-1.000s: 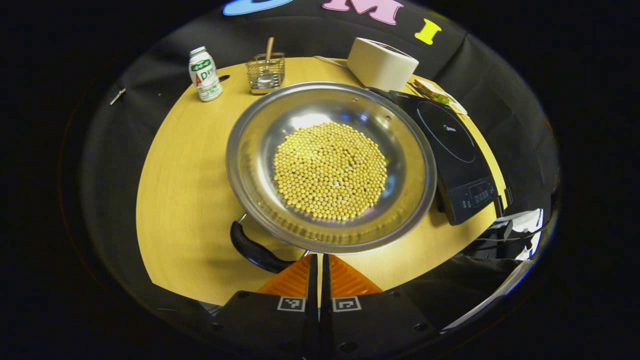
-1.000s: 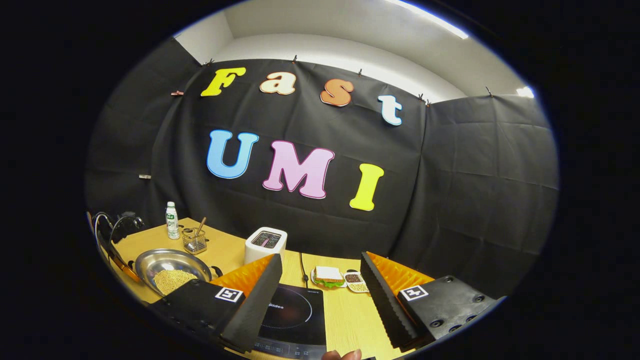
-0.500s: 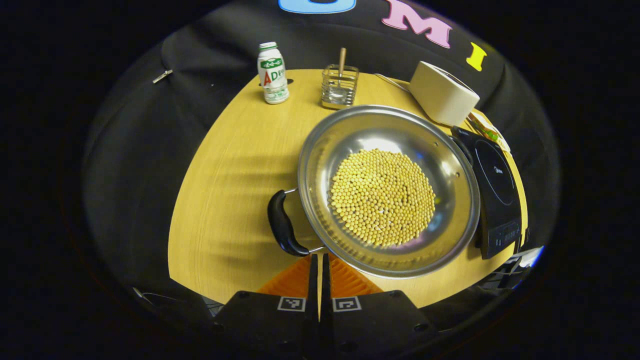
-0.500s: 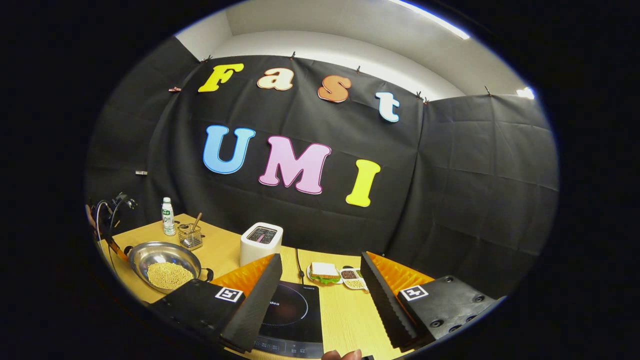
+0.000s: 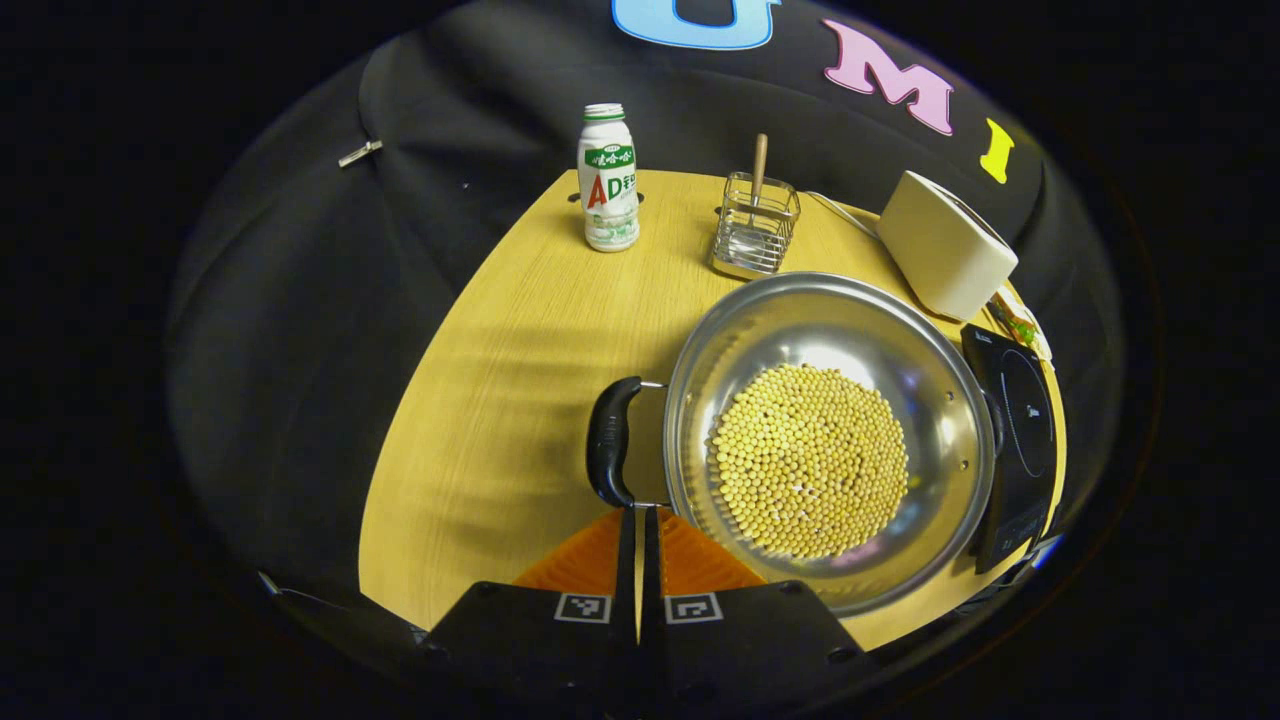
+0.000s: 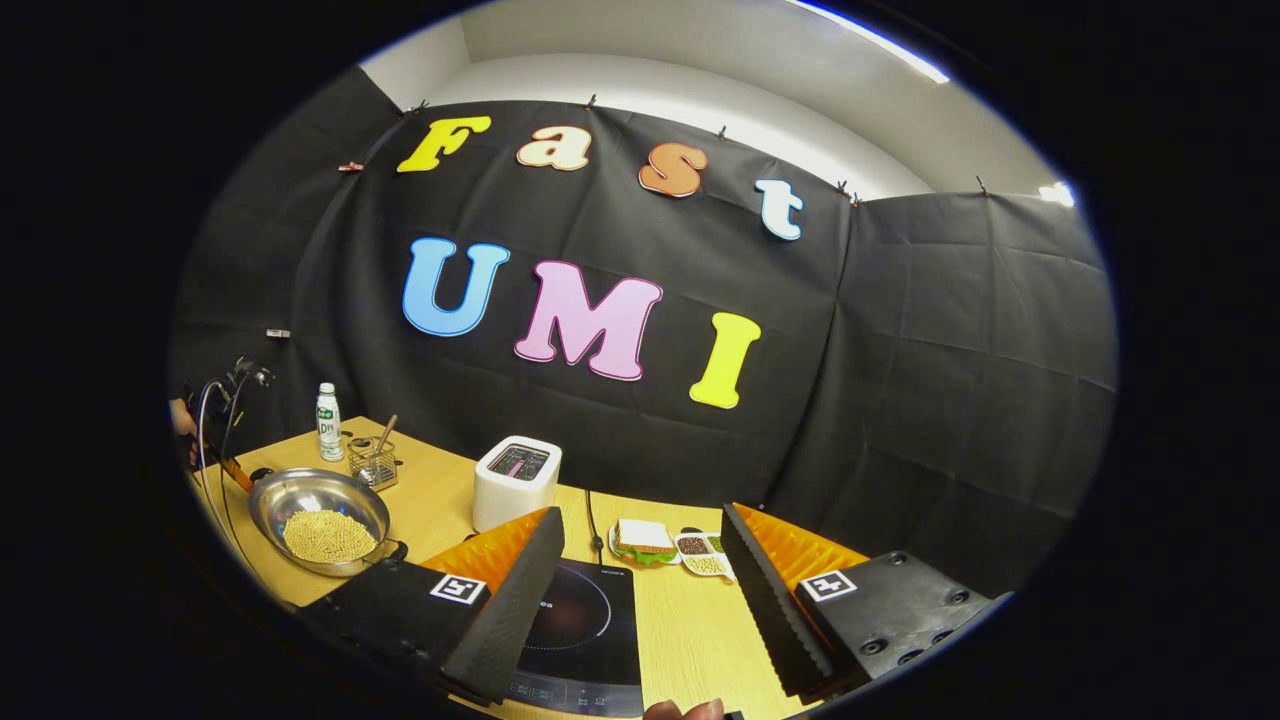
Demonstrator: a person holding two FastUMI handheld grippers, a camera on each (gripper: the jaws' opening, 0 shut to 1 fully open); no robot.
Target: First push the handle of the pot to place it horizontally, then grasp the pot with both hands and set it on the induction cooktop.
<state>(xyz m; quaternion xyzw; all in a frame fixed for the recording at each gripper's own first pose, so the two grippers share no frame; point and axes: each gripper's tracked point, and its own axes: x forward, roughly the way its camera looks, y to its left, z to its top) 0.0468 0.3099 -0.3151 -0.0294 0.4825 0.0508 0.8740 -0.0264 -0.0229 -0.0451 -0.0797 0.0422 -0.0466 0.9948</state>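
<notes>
A steel pot (image 5: 830, 440) full of yellow beans sits on the wooden table (image 5: 500, 400); in the right gripper view the pot (image 6: 320, 508) lies at the far left. Its black handle (image 5: 608, 455) points toward the table's left side. My left gripper (image 5: 638, 512) is shut, its fingertips touching the near end of that handle where the wire meets the rim. The black induction cooktop (image 5: 1015, 445) lies just right of the pot; the cooktop (image 6: 580, 635) also sits under my right gripper (image 6: 640, 590), which hangs open above it with nothing between its fingers.
Behind the pot stand a white bottle (image 5: 608, 178), a wire holder with a wooden stick (image 5: 755, 225) and a white toaster (image 5: 945, 245). A sandwich plate (image 6: 640, 542) and a small dish (image 6: 700, 555) lie beyond the cooktop. A hand's fingertip (image 6: 685, 710) shows at the bottom.
The pot has turned: its handle swung from the near side round to the left, pushed by my shut left gripper. The right gripper stayed open above the cooktop.
</notes>
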